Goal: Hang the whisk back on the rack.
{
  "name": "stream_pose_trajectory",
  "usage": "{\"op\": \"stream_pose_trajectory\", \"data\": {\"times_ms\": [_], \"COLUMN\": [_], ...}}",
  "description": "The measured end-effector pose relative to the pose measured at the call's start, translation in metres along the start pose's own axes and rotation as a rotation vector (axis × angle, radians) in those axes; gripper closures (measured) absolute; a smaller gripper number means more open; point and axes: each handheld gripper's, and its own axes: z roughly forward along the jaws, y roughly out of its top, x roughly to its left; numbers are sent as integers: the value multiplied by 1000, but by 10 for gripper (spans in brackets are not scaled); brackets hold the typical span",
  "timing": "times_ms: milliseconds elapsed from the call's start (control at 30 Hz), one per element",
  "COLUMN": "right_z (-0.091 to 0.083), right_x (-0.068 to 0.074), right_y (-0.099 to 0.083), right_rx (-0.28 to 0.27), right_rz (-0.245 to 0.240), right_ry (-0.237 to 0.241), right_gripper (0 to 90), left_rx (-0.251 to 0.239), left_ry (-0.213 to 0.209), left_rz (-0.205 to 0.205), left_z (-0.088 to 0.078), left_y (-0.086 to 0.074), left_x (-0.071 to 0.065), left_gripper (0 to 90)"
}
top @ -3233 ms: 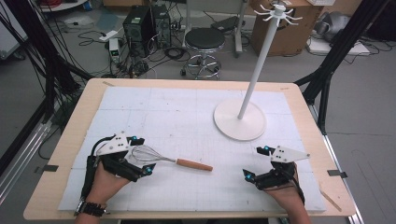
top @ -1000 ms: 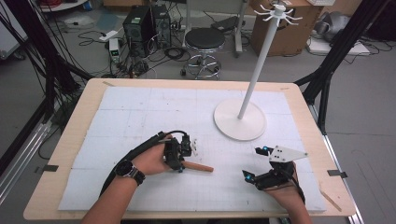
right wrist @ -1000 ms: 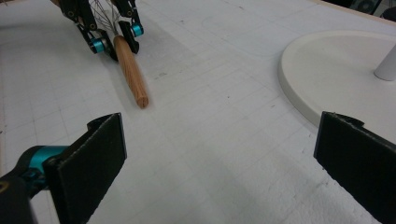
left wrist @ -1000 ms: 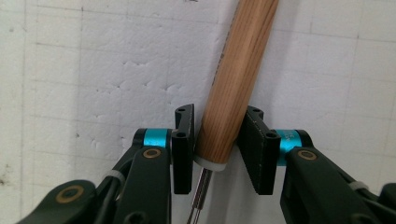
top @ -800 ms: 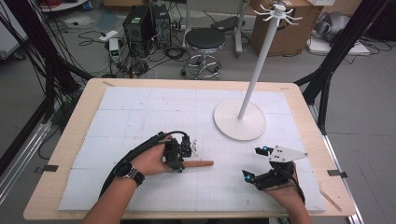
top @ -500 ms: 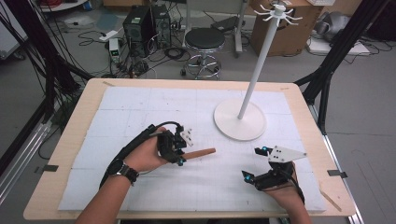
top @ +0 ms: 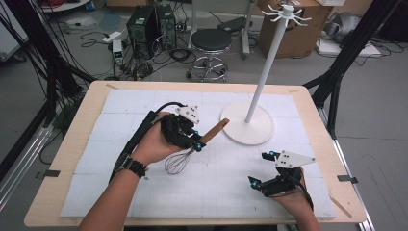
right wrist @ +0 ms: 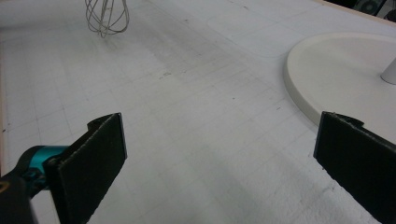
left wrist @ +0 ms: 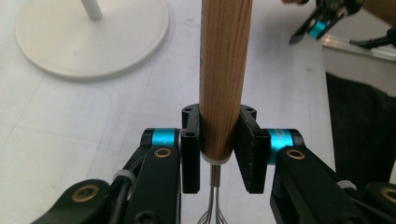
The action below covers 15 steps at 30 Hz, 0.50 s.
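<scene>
On white mat (top: 144, 192), table (top: 72, 159) amid cables (top: 159, 48)

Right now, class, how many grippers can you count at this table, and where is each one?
2. The left gripper is raised over the mat, clamping the whisk by its wooden handle. The right gripper rests near the table's front right, jaws open.

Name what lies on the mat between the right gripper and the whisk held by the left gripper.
Nothing: in the right gripper view, bare white mat stretches from the open right gripper to the whisk.
</scene>
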Motion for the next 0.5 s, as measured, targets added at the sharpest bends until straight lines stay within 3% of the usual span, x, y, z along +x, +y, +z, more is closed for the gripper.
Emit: {"op": "stream_pose_trajectory", "data": {"times_ms": [200,400,500], "right_z": [-1,0,0], "right_x": [0,0,0], "right_y": [0,0,0], "right_rx": [2,6,6], "right_rz": [-3,-5,-6], "right_ry": [-1,-2,-1], "right_gripper": [13,14,14], "left_rx": [-83,-78,-91], "left_ry": [-23,-14,-34], "left_rz": [-22,22,34], "left_z": [-6,-17,-21], "left_y": [10,38,51], "left_x": [8,10,13], "left_gripper": [735,734,734]}}
